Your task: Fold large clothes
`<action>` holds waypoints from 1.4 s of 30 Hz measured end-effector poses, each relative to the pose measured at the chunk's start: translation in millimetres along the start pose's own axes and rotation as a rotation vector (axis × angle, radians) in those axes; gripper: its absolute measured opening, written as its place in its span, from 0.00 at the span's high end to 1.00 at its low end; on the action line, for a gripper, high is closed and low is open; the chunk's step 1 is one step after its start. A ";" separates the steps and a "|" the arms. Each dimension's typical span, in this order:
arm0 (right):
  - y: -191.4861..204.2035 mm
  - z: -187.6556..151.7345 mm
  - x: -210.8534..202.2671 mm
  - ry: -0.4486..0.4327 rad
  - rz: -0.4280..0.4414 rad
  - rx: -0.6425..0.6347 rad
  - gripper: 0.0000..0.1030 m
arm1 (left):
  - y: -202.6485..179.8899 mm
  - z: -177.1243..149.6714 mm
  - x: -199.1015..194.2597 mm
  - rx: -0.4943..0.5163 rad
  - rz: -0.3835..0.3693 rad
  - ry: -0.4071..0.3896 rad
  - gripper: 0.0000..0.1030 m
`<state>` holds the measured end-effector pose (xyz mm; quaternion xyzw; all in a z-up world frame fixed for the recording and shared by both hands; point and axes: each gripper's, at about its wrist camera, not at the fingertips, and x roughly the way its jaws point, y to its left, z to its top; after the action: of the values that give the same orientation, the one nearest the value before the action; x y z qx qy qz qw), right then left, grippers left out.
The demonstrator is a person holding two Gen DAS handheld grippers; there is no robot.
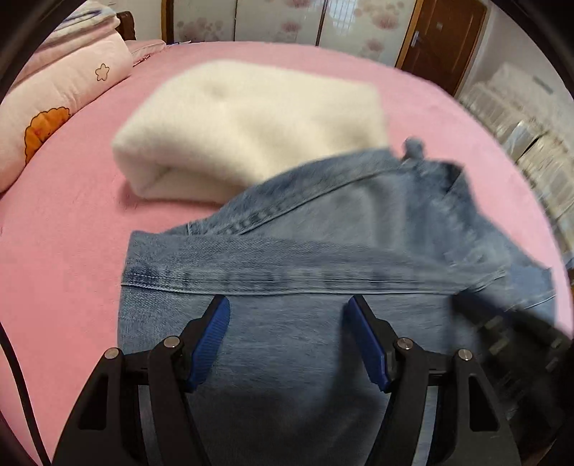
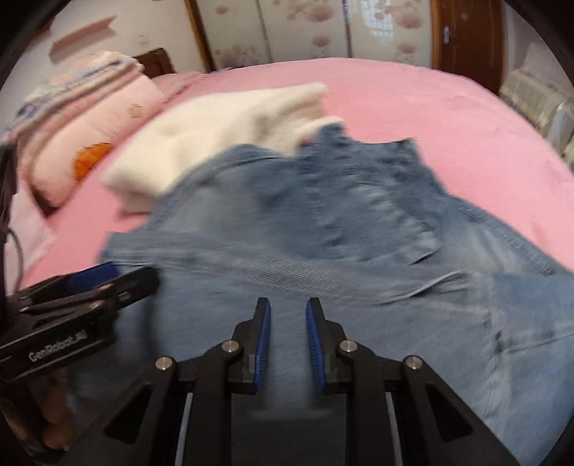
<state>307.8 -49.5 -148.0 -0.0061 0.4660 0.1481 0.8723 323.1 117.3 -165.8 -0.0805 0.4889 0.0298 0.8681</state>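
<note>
Denim jeans [image 1: 323, 233] are being spread on the pink bed [image 1: 71, 233], partly overlapping a folded white fleece [image 1: 244, 125], probably so a fold can be lined up. Left gripper [image 1: 288, 308] is being held wide open, right gripper [image 2: 287, 312] narrowly parted, both empty, with denim lying right under and ahead of the fingertips.

The jeans [image 1: 323, 229] are faded mid-blue denim with paler worn patches and seams stitched in lighter thread, lying on a plain pink bedsheet [image 1: 71, 251] next to a cream-white fluffy folded garment [image 1: 244, 136]. At the bed's head edge the quilt [image 1: 53, 93] is pale pink with a white flower outline and an orange motif, under a blue-and-white striped blanket [image 2: 71, 82]. Both the left gripper [image 1: 288, 315] and the right gripper [image 2: 287, 315] are black with ribbed royal-blue pads [image 1: 210, 344], and the wardrobe doors [image 1: 280, 18] carry pink blossoms on cream.
</note>
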 end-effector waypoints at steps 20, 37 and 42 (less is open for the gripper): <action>-105.3 -11.6 0.5 -0.011 -0.107 0.158 1.00 | 27.5 -4.7 20.2 0.024 0.000 -0.046 0.07; -82.4 -11.2 -61.7 0.006 -0.050 0.207 0.69 | 25.0 -14.2 -65.1 0.016 0.037 0.026 0.07; -77.5 -22.9 -108.4 -0.021 -0.046 0.202 0.68 | 14.6 -30.3 -113.7 0.035 0.053 -0.017 0.07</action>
<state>253.1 -154.4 -82.6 0.0729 0.4690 0.0805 0.8765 236.5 129.6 -85.8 -0.0521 0.4839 0.0453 0.8724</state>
